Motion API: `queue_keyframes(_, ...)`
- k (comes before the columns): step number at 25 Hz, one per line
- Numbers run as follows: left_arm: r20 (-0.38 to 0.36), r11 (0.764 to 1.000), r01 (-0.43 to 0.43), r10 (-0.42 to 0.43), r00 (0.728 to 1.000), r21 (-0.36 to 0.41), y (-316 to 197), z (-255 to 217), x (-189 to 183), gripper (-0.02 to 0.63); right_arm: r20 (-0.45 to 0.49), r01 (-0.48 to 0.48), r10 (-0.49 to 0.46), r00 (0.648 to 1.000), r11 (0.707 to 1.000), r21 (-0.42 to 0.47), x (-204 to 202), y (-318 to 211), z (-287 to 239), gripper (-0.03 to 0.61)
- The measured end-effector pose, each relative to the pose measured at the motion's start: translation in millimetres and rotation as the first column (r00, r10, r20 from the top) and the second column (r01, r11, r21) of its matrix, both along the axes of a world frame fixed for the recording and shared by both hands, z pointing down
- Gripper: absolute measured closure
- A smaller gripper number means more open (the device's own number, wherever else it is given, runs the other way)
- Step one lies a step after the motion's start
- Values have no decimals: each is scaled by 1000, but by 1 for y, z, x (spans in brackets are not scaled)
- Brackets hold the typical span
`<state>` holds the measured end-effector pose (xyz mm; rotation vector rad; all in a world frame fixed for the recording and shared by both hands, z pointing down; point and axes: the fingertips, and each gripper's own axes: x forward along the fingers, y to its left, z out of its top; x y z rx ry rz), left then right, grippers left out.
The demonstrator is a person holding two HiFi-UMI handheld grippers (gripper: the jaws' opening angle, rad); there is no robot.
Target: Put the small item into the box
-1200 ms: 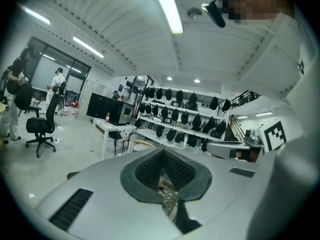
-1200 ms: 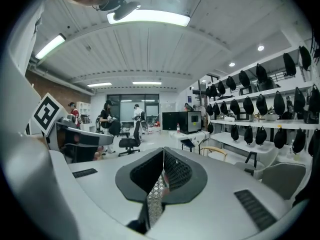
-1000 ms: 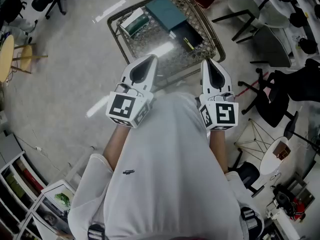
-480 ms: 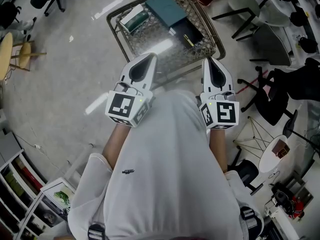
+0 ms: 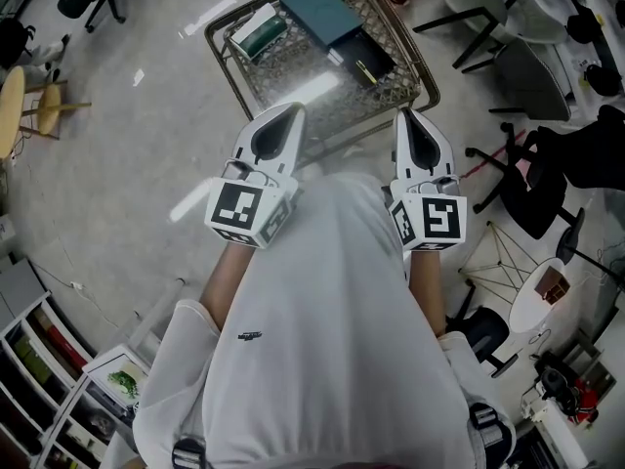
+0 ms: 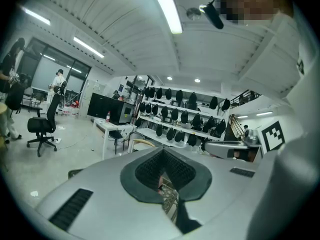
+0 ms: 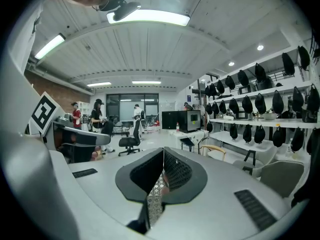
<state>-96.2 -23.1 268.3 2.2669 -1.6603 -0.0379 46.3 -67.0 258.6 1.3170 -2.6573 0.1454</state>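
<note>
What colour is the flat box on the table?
The flat box is dark teal; the head view shows it best.

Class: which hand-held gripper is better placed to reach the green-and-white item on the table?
Left, probably: the left hand-held gripper is nearer the green-and-white item; the right hand-held gripper stands farther across.

A low table (image 5: 230,74) with a patterned, glossy top stands on the pale grey floor (image 5: 117,135). At its far left lies a white-and-green pack (image 5: 252,29). Right of that is a flat teal box (image 5: 320,10), with a black case (image 5: 363,59) nearer, toward the right edge.
</note>
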Motion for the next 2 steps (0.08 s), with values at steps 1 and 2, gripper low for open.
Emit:
queue_keyframes(1,0,1000,-1,1,1000,0,0,0,1,612,0,-3,3,1000,1000,0,2,0,0,577)
queue_keyframes(2,0,1000,-1,1,1000,1,0,-1,3,612,0,-7,7,1000,1000,0,4,-1,1,577)
